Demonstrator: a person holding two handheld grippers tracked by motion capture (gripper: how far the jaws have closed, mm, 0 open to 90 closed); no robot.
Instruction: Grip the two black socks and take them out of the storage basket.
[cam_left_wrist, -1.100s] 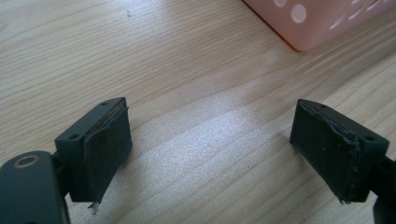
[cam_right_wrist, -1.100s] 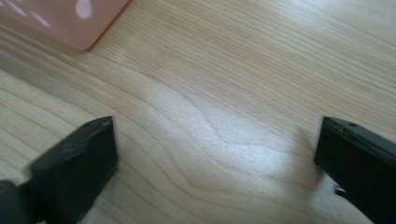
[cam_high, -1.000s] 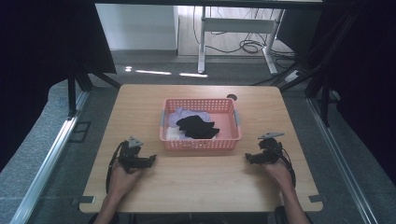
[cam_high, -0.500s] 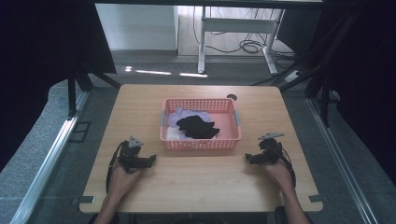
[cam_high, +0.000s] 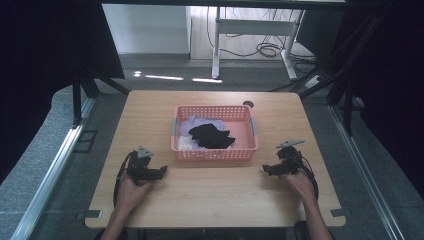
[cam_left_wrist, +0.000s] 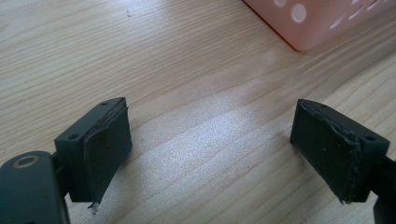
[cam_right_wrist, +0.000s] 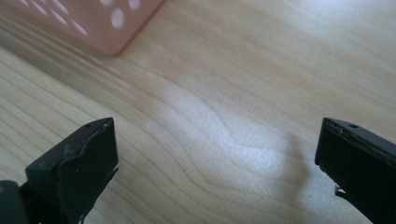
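Note:
A pink plastic basket (cam_high: 215, 153) stands in the middle of the wooden table (cam_high: 215, 200). Inside it lie a black cloth (cam_high: 211, 135) and a pale lilac and white cloth (cam_high: 192, 124). My left gripper (cam_high: 162, 171) rests on the table left of the basket's near corner, held by a hand, open with bare wood between its jaws (cam_left_wrist: 210, 149). My right gripper (cam_high: 266, 169) rests to the right of the basket, also open over bare wood (cam_right_wrist: 217, 163). A corner of the basket (cam_left_wrist: 322, 18) appears in the left gripper view, and a corner of the basket (cam_right_wrist: 93, 23) in the right gripper view.
A small dark round spot (cam_high: 248, 104) lies on the table behind the basket. Beyond the table is grey floor with a white desk frame (cam_high: 250, 30) and cables. Metal rails (cam_high: 50, 170) run along both sides of the table.

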